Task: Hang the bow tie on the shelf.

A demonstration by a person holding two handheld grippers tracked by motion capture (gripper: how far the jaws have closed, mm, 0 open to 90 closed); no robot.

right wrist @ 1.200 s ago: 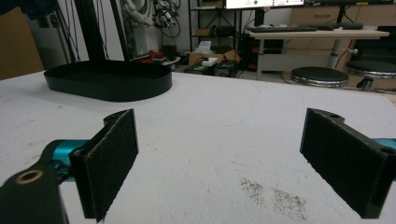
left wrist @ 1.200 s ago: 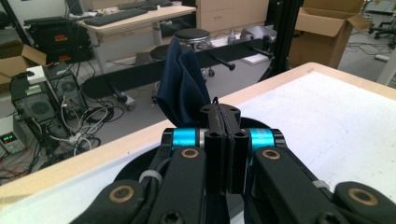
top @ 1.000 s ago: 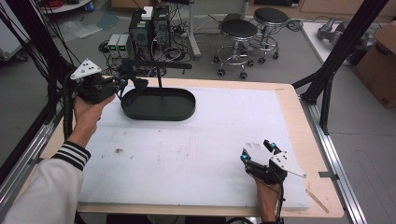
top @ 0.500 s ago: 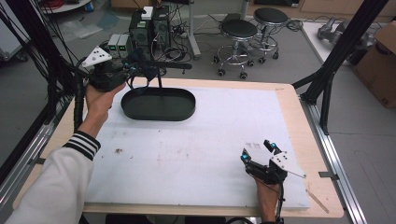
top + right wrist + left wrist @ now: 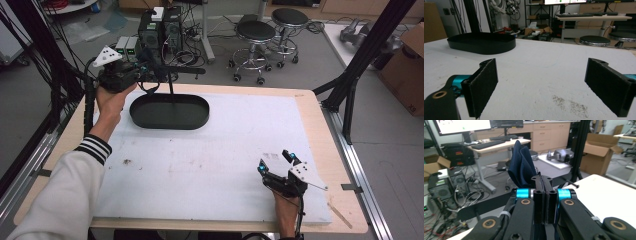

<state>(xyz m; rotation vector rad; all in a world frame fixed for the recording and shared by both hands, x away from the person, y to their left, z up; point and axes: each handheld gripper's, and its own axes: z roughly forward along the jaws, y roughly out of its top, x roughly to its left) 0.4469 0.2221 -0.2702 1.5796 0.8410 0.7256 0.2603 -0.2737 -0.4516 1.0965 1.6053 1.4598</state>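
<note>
My left gripper (image 5: 141, 71) is raised above the table's far left corner, shut on a dark blue folded cloth (image 5: 521, 167) that sticks out past the jaws (image 5: 543, 180). In the high view a dark bit of the cloth (image 5: 148, 88) hangs under it. Just beyond the jaws a black horizontal bar (image 5: 182, 70) stands on a thin post rising from a black oval tray (image 5: 170, 125). My right gripper (image 5: 274, 160) rests open near the front right on the white mat, nothing between its pads (image 5: 484, 82). It faces the tray (image 5: 481, 43), which lies far ahead.
A white mat (image 5: 225, 150) covers most of the wooden table. Black frame posts (image 5: 350, 85) rise at the right edge. Behind the table stand stools (image 5: 255, 35), computer towers (image 5: 160, 27) with cables, and a cardboard box (image 5: 405, 65).
My left gripper has lifted and moved right and away from me with the cloth, up to the black bar. The right gripper has stayed where it was.
</note>
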